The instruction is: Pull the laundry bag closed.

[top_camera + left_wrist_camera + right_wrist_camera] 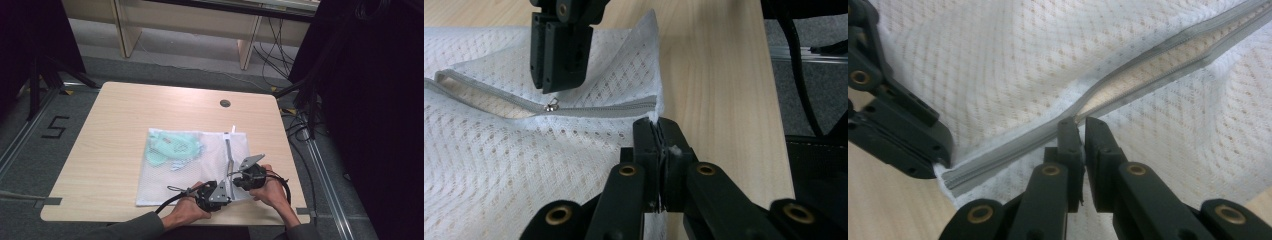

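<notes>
A white mesh laundry bag (200, 170) lies flat on the wooden table (115, 130), with a mint-green garment (172, 147) inside it. Its grey zipper (228, 150) runs along the right side. My left gripper (658, 127) is shut on the bag's near corner, at the zipper's end. My right gripper (1080, 122) sits at the slider, its jaws pinched on the small metal zipper pull (553, 105). The zipper is closed between the two grippers and gapes open beyond the slider (1158, 65). In the high view, the left gripper (226, 196) and right gripper (235, 176) are close together.
A round cable hole (225, 103) sits at the table's far edge. The table's right edge (769, 100) is close to the bag corner. Cables (280, 50) lie on the floor beyond, and dark stands flank the table on both sides.
</notes>
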A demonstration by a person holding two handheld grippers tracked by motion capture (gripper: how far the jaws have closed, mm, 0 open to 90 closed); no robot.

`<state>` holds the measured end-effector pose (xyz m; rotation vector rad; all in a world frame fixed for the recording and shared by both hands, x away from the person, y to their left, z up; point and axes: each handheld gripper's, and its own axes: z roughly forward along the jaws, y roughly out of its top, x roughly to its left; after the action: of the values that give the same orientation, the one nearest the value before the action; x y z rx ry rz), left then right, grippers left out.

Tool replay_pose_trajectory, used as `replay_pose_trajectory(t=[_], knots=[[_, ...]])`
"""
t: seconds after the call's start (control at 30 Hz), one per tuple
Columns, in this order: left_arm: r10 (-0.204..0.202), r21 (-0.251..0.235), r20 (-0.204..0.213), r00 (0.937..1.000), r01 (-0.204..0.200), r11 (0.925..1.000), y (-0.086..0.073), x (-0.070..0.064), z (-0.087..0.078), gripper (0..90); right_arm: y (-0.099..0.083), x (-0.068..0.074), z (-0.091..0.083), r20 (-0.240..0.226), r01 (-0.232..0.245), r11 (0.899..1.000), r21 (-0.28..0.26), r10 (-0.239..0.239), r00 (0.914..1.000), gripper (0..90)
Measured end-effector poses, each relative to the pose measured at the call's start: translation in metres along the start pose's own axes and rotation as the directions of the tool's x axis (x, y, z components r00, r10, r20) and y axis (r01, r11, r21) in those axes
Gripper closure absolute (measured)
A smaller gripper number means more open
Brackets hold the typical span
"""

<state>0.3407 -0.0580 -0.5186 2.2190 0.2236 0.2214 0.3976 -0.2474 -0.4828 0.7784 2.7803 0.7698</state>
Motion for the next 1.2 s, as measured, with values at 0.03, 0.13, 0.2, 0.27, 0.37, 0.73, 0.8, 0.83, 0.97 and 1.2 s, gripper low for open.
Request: replay_pose_trajectory(t=[0.03,0.13,0.2,0.27,0.37,0.73,0.8,0.83,0.97,1.2], knots=[[0.000,-0.002,-0.001,1.0000,0.000,1.0000,0.000,0.000,0.000,87.9,0.001,0.000,0.000,0.006,-0.001,1.000,0.014,0.000,1.0000,86.6],[-0.001,0.000,0.002,1.0000,0.001,1.0000,0.000,0.000,0.000,87.9,0.003,-0.004,0.001,0.004,0.013,1.000,0.010,-0.013,0.9999,86.6],[-0.006,-0.003,0.003,1.0000,0.006,1.0000,0.000,0.000,0.000,87.9,0.003,-0.003,0.003,0.012,0.008,1.000,-0.002,-0.008,0.9999,86.5],[-0.005,-0.003,0.002,1.0000,0.005,1.0000,0.000,0.000,0.000,87.9,0.005,-0.004,0.001,0.015,0.009,1.000,0.018,-0.009,0.9998,86.6],[-0.013,-0.009,0.000,0.9999,0.013,0.9999,0.000,0.000,0.001,87.9,0.006,-0.004,0.002,0.009,-0.002,1.000,0.017,0.001,1.0000,86.5],[0.003,0.007,0.002,1.0000,-0.003,1.0000,0.000,0.000,-0.001,87.9,0.010,-0.011,0.004,0.036,-0.007,1.000,0.026,0.006,0.9993,86.6],[0.006,-0.009,0.000,1.0000,-0.006,0.9999,0.000,0.000,0.000,87.9,0.010,-0.012,0.006,0.031,-0.020,1.000,0.011,0.020,0.9993,86.6],[0.008,-0.007,0.002,1.0000,-0.008,0.9999,0.000,0.001,0.000,87.9,0.010,-0.012,0.005,0.032,-0.021,0.999,0.024,0.021,0.9993,86.5],[-0.002,0.002,-0.003,1.0000,0.002,1.0000,0.000,-0.001,-0.001,87.9,0.012,-0.015,0.008,0.053,-0.004,1.000,0.009,0.003,0.9986,86.6],[-0.012,0.008,-0.013,0.9998,0.012,0.9999,0.000,-0.001,-0.002,87.9,0.016,-0.019,0.009,0.059,-0.021,1.000,0.020,0.020,0.9981,86.6]])
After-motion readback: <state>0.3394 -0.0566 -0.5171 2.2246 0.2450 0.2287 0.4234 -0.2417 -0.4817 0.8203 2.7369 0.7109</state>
